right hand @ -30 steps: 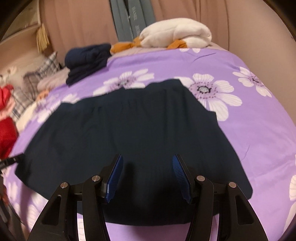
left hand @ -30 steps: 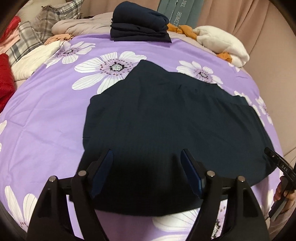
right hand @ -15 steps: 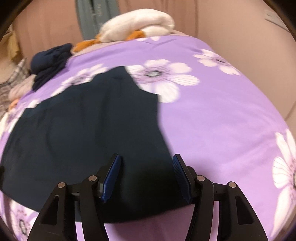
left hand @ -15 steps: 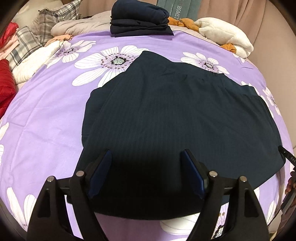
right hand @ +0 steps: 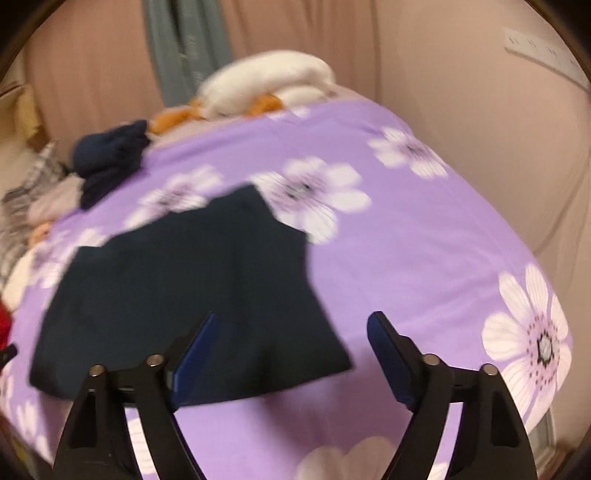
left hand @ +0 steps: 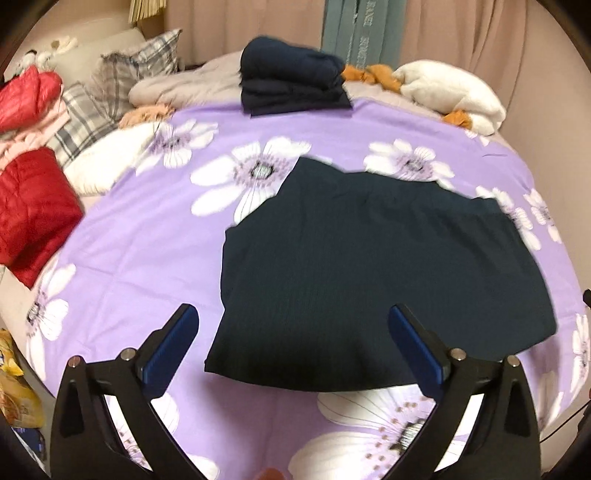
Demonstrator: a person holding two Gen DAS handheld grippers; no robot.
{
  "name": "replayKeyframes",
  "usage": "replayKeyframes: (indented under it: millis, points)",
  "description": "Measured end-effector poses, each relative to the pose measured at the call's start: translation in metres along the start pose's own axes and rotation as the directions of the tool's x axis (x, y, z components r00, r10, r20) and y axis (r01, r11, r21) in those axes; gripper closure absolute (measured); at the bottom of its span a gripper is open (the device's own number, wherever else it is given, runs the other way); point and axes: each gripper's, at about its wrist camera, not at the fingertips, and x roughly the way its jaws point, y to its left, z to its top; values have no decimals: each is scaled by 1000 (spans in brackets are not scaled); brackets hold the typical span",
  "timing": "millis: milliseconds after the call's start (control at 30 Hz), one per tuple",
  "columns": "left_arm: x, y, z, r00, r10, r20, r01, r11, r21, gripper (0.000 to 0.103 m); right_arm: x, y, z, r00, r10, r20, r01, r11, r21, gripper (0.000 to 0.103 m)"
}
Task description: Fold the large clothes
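Hovering wide open, both grippers' fingers [left hand: 173, 345] [right hand: 388, 345] hold nothing above the dark garment [left hand: 369, 266]

Behind the purple flower-printed bed cover [left hand: 147, 236] lie plaid pillows [left hand: 110, 92]; red padded jackets [left hand: 33, 206] sit at its left edge.

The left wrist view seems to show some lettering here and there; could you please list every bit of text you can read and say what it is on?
Teal hanging fabric: pale vertical lettering, too blurred to read.
Yellow packet beside the bed: print too small and blurred to read.
Dark garment and purple bedspread: no text visible.
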Motion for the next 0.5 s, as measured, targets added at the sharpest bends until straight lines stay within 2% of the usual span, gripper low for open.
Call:
replayKeyframes:
  millis: [133, 200, 300, 333, 500]
  points:
    - [-33, -6, 8, 999, -15, 31, 16, 1000, -11, 1, -31, 28, 10, 998, 61, 24, -60, 996, -59, 6]
    - [-50, -11, 13, 998, 31, 61, -31, 1000, 0, 0, -44, 39, 15, 995, 89, 32, -86, 993, -83, 1]
    - [-76, -17, 21, 988, 131, 86, -131, 991, 0, 0, -60, 56, 21, 994, 101, 32, -96, 988, -125, 1]
    - [-82, -17, 22, 986, 140, 91, -141, 990, 0, 0, -65, 62, 22, 995, 99, 31, -94, 986, -140, 1]
    - [-118, -20, 29, 990, 89, 114, -89, 996, -4, 0, -89, 80, 34, 993, 114, 43, -104, 977, -187, 1]
